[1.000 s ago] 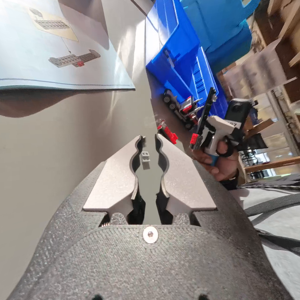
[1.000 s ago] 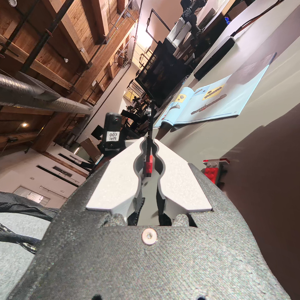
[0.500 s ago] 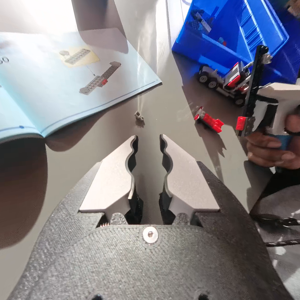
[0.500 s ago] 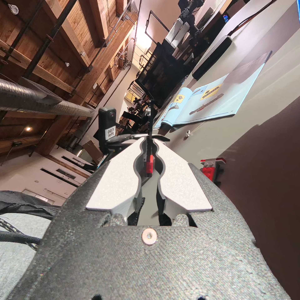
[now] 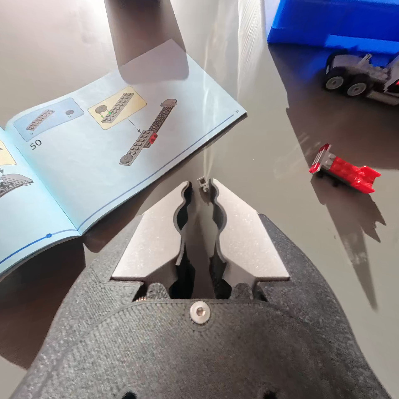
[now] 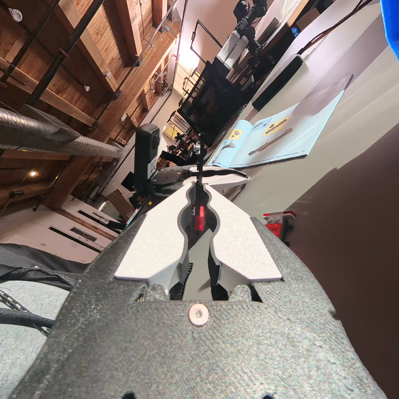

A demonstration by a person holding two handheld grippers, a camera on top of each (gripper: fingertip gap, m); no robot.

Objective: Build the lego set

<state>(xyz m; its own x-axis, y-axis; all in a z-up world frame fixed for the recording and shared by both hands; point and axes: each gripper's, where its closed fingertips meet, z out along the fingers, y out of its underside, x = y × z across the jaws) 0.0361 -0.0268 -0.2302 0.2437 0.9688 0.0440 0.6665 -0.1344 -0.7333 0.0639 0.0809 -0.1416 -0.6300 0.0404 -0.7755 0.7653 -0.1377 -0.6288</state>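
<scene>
Since half a second ago the left gripper (image 5: 199, 183) has pushed forward toward the small grey piece (image 5: 203, 183), which then lay well ahead of the tips and now sits right at them.

Left wrist view: the jaws stand apart, holding nothing. The grey piece rests on the table (image 5: 269, 216) between the two tips, close against the right one, at 12 o'clock from the jaw gap. The instruction booklet (image 5: 97, 172) lies open at 10 o'clock. A red sub-assembly (image 5: 345, 170) sits at 2 o'clock, and a wheeled truck section (image 5: 356, 79) stands beside the blue bin (image 5: 323, 21) at 1 o'clock. The build looks partway done: several sub-assemblies exist, none joined yet.

Right wrist view: the right gripper (image 6: 199, 185) is clenched on a long black plate assembly (image 6: 200, 172) with a red brick (image 6: 199, 218) at its lower end, held upright and projecting toward 12 o'clock. The grey piece is hidden here. Picking it up and fitting it to the plate seems to be the step remaining.
</scene>
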